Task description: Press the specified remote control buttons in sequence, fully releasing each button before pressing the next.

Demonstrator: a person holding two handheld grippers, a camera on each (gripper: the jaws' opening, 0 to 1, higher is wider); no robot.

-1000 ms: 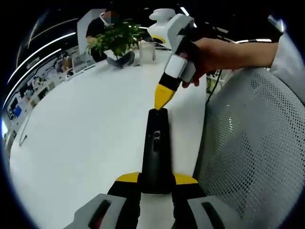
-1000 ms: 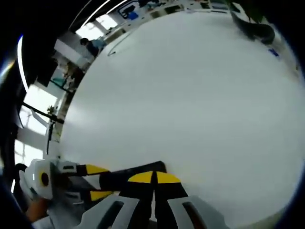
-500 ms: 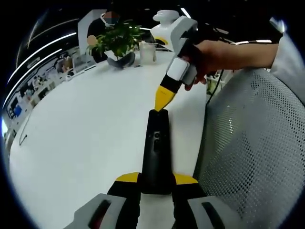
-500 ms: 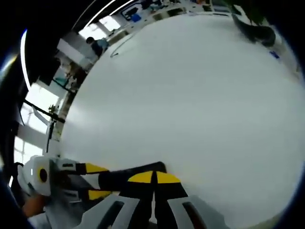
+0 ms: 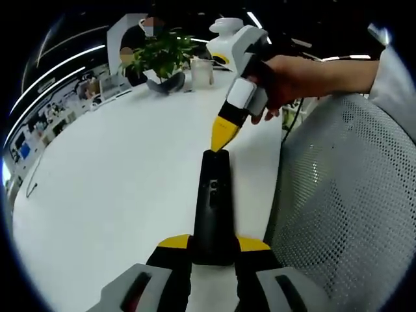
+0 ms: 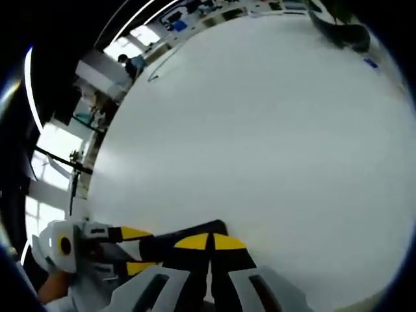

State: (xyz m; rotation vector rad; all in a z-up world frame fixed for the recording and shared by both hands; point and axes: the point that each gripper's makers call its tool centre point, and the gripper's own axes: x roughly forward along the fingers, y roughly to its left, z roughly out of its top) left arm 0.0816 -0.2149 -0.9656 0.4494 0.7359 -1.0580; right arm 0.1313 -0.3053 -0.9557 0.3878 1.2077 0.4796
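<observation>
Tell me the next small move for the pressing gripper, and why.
Probably lift the right gripper straight off. Its shut yellow tips sit at the far end of the black remote, which the left gripper clamps, and each button needs full release before the next press.

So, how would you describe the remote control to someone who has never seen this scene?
Find the big white table. At its near edge, beside a grey mesh chair, the left gripper is shut on a long, slim black remote control. It is the only black bar there, and the right gripper has its yellow tip at the far end.
</observation>
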